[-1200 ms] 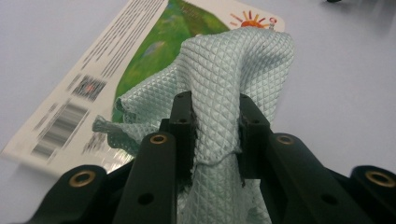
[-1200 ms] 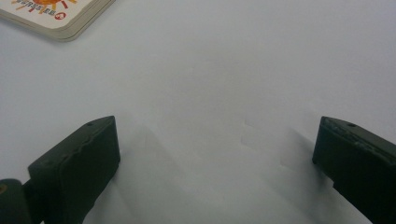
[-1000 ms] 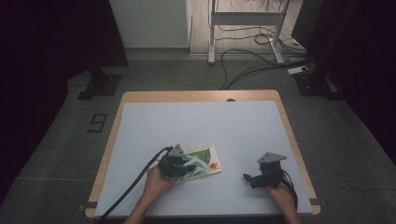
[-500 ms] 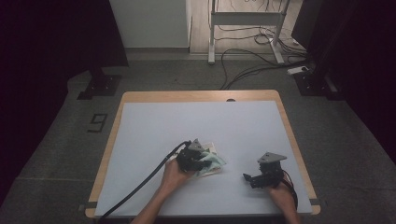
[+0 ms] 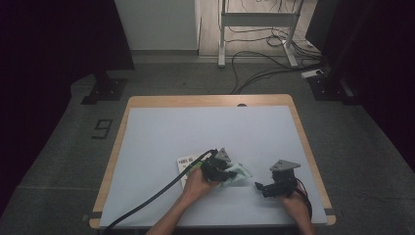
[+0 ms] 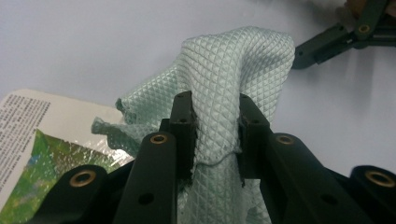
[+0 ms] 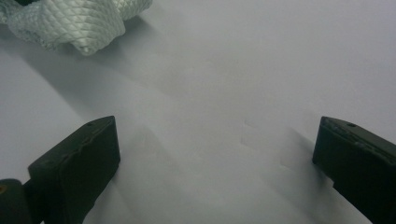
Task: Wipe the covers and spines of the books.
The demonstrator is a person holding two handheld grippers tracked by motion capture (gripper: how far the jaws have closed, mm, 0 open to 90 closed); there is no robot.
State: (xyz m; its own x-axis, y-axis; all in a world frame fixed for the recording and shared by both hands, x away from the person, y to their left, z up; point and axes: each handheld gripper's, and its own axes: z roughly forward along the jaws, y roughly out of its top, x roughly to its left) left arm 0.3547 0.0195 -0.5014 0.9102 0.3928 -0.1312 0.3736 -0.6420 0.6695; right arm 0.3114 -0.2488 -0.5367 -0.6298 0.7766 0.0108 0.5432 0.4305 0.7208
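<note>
High view: a pale table surface [image 5: 195,137] with the person's forearms entering from the bottom edge. The left gripper [image 5: 226,171] sits near the table's front middle, its jaws closed on a pale green cloth [image 5: 239,173]; much of the cloth is covered from above by the gripper body and the hand [image 5: 196,183]. A printed card [image 5: 186,162] lies flat just left of the gripper, partly hidden beneath it. The right gripper [image 5: 260,186] rests low on the table, apart from the cloth, its tips toward it.

Left gripper view: the cloth [image 6: 233,74], with a diamond-quilted weave, is pinched between the two black jaws and rises above them in a folded hump; its lower part is cut off by the frame. The card [image 6: 42,140] shows small text, too fine to read, and a green picture, one corner under the cloth.

Right gripper view: the jaws stand wide apart over bare table [image 7: 224,93], nothing between them; the cloth [image 7: 79,23] is cut off at the upper left corner
</note>
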